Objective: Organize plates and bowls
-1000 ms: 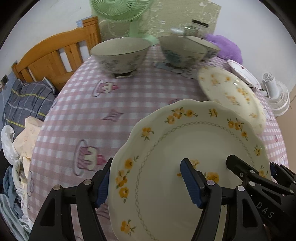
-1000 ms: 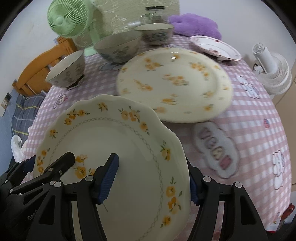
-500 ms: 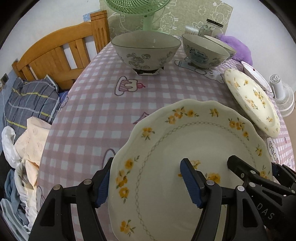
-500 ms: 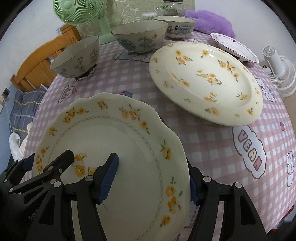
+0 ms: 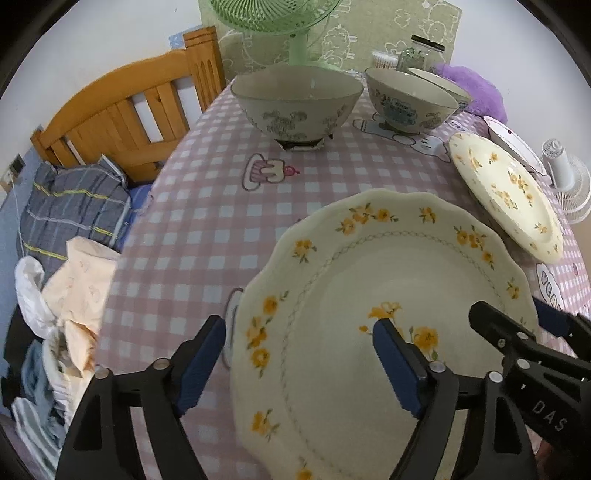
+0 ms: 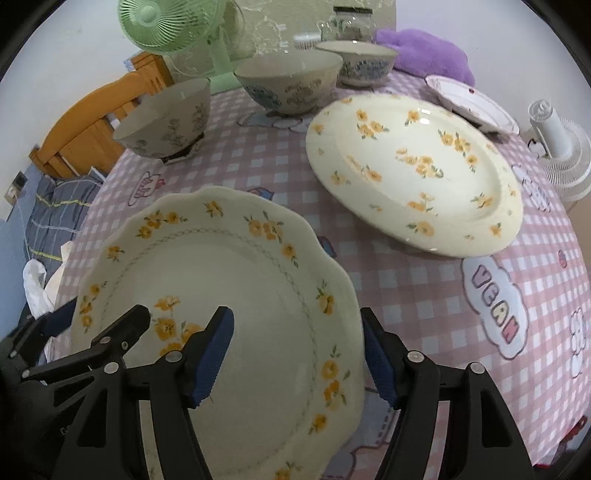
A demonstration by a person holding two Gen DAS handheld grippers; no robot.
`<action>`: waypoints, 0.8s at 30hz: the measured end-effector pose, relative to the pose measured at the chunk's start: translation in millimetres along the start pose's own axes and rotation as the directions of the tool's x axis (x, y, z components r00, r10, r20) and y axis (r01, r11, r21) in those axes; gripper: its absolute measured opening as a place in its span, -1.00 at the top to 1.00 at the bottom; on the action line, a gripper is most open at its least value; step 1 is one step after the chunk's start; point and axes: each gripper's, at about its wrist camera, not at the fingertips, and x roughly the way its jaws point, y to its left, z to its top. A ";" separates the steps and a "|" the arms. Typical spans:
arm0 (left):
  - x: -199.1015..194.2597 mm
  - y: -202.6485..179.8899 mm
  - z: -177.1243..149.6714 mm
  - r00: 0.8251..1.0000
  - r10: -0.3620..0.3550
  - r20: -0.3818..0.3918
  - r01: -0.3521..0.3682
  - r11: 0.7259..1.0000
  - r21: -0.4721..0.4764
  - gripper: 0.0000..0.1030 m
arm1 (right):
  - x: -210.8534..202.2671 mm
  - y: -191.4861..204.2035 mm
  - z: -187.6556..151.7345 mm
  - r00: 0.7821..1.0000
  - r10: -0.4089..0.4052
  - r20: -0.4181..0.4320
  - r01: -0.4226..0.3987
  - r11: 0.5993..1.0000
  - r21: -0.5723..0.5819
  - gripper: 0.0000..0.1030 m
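Note:
A scalloped cream plate with yellow flowers lies low over the near part of the pink checked tablecloth. My left gripper straddles its left rim. Its jaws are opening: the outer pad stands clear of the rim and the inner finger hovers over the plate's face. My right gripper straddles the right rim and is opening too, its outer pad just beside the edge. A large round flowered plate sits further right.
Three patterned bowls stand at the back, beside a small pink-rimmed plate. Behind them are a green fan, a jar and a purple plush. A white fan is right; a wooden headboard and clothes are left.
Both grippers carried the scalloped plate to the left, away from the large round plate. The left gripper's outer pad has come off the rim; the right's outer pad shows more beside the edge.

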 end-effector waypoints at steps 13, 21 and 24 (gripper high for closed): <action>-38.9 -34.8 19.5 0.996 -0.069 0.062 0.069 0.998 -0.006 -0.75 | -56.7 -34.8 14.4 0.997 -0.010 0.075 0.009 1.000 0.012 -0.59; -44.9 -84.6 36.9 0.991 -0.077 0.106 0.078 0.997 -0.001 -0.75 | -70.3 -84.3 32.4 0.992 -0.018 0.122 0.015 0.999 0.030 -0.59; -44.8 -105.9 42.6 0.992 -0.064 0.111 0.068 0.997 -0.028 -0.75 | -71.1 -101.7 41.6 0.992 -0.021 0.121 0.022 1.000 -0.004 -0.59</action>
